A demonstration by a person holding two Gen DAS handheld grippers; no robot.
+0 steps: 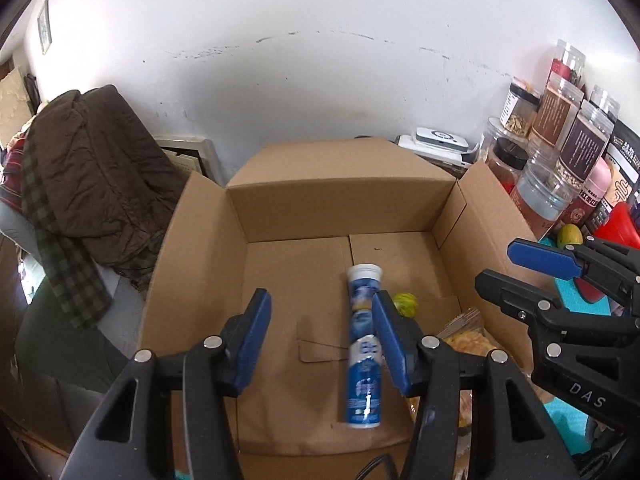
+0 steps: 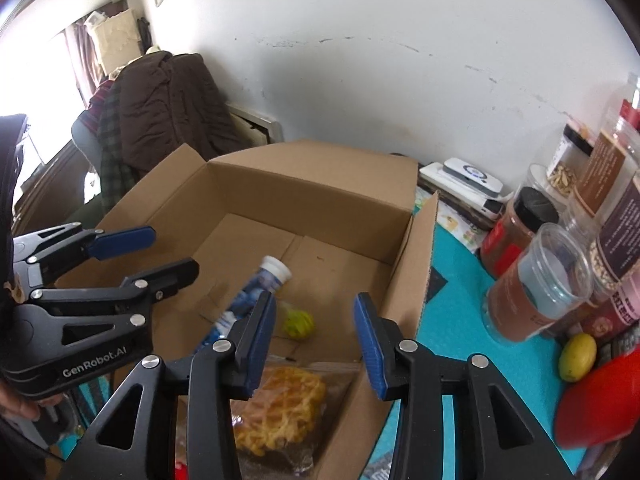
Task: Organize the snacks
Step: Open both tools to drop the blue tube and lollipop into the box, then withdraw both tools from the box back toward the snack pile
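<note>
An open cardboard box point(image 1: 340, 200) point(image 2: 304, 192) sits on a teal mat. Inside it lies a blue tube with a white cap point(image 1: 362, 364) point(image 2: 260, 280), slightly blurred, its cap toward the far wall. Beside the tube is a small yellow-green ball point(image 1: 406, 304) point(image 2: 298, 324). A clear bag of yellow waffle snacks point(image 2: 284, 404) point(image 1: 468, 340) rests in the box's near right corner. My left gripper point(image 1: 320, 300) point(image 2: 172, 250) hangs open over the box, with the tube below its right finger and not gripped. My right gripper point(image 2: 315, 300) point(image 1: 496, 266) is open above the snack bag, holding nothing.
Several clear jars of dried goods point(image 2: 540, 292) point(image 1: 576, 148) crowd the right side by the wall. A yellow fruit point(image 2: 576, 356) and a red object point(image 2: 596, 404) lie on the teal mat point(image 2: 452, 308). A brown coat point(image 1: 92, 168) drapes over a chair at left.
</note>
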